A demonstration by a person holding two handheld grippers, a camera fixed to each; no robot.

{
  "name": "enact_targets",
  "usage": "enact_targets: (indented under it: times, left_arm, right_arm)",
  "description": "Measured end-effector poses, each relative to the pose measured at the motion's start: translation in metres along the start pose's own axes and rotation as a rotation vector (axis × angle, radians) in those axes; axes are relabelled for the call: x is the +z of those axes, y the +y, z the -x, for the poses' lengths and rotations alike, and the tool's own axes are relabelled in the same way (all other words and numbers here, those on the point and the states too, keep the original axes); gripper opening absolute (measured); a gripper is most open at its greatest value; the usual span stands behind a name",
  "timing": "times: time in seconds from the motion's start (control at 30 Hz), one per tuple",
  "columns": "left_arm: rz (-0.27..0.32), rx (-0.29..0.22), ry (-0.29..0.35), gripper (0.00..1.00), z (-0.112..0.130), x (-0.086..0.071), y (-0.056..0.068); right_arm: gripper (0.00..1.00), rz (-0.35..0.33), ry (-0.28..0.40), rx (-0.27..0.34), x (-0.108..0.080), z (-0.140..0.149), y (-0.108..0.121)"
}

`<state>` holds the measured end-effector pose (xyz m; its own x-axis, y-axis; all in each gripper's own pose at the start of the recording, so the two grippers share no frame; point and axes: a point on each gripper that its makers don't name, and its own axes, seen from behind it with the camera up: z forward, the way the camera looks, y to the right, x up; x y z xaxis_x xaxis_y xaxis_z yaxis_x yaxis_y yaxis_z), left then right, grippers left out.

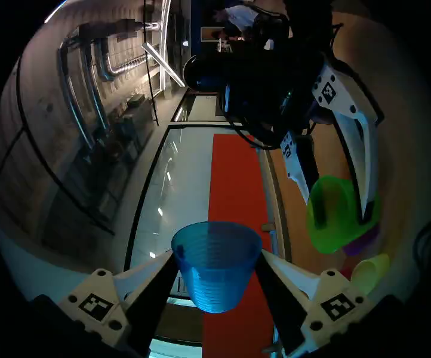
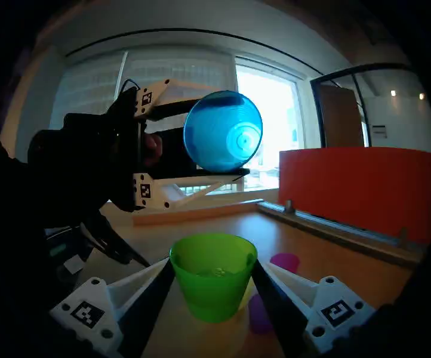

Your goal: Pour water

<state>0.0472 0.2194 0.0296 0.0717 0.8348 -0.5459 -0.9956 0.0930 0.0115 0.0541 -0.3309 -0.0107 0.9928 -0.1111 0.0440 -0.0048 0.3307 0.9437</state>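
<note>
My left gripper [image 1: 215, 259] is shut on a translucent blue cup [image 1: 216, 271]. In the right gripper view that left gripper [image 2: 233, 134] holds the blue cup [image 2: 222, 131] tipped on its side, mouth toward the camera, up above the green cup. My right gripper [image 2: 214, 265] is shut on a green cup [image 2: 214, 280], held upright just over the wooden table [image 2: 311, 250]. Something glints low inside it. In the left gripper view the right gripper [image 1: 338, 206] and its green cup [image 1: 332, 212] sit to the right.
A yellow cup [image 1: 371, 271] and a purple cup [image 1: 363, 241] stand by the green one. Purple pieces [image 2: 285, 261] lie on the table. An orange divider panel [image 2: 365, 185] runs along the table's far edge, before windows [image 2: 269, 119]. A person's hand holds the left gripper.
</note>
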Motion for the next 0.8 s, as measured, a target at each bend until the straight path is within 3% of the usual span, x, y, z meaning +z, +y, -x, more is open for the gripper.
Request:
enact_targets:
  times: [0.5, 0.8]
  left_arm:
    - [0.039, -0.230, -0.019, 0.84, 0.013, -0.001, 0.016]
    - [0.053, -0.412, -0.025, 0.84, 0.021, 0.002, 0.024]
  right_arm:
    - [0.90, 0.006, -0.001, -0.004, -0.001, -0.002, 0.000]
    - [0.90, 0.012, -0.007, -0.011, -0.001, -0.005, 0.001]
